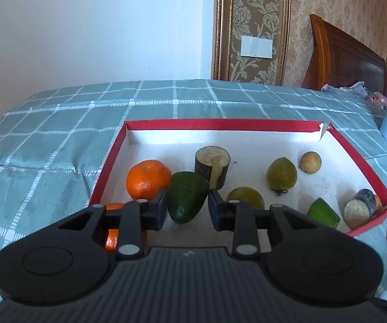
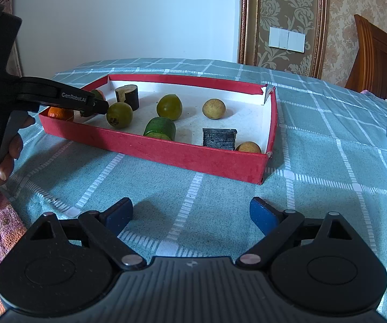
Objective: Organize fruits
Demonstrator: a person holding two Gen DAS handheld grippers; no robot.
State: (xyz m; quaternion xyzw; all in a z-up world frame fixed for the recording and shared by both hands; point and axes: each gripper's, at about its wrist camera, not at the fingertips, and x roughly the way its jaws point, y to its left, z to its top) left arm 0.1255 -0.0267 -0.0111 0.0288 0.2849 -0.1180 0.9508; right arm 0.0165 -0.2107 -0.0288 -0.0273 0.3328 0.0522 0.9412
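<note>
We see our left gripper [image 1: 187,206] inside the red box [image 1: 360,158], its two black fingers [image 1: 159,210] closed against the sides of a dark green avocado [image 1: 186,196] that sits point-down between them; the left wrist view does not let us tell whether the fruit rests on the white floor of the box or hangs just above it. An orange [image 1: 147,179] lies just left of the avocado, touching or nearly touching it, and a second orange [image 1: 112,238] shows partly under the left finger linkage. Behind the avocado stands a dark-barked stub [image 1: 212,168] with a pale cut top. To the right we see a yellow-green fruit [image 1: 245,197] partly hidden by the right finger, a green lemon [image 1: 281,173] farther back, and a small tan ball [image 1: 311,162] near the back right. Near the front right corner lie a bright green piece [image 1: 323,212] and a grey cylinder [image 1: 361,208] with a cork-like end. The box sits on a green checked cloth [image 1: 59,140]. Our right gripper [image 2: 192,215] hovers over the cloth [image 2: 193,196] well in front of the box [image 2: 166,152], its blue-padded fingers [image 2: 119,214] spread wide with nothing between them. From that view the left gripper [image 2: 94,106] reaches into the box's left end.
</note>
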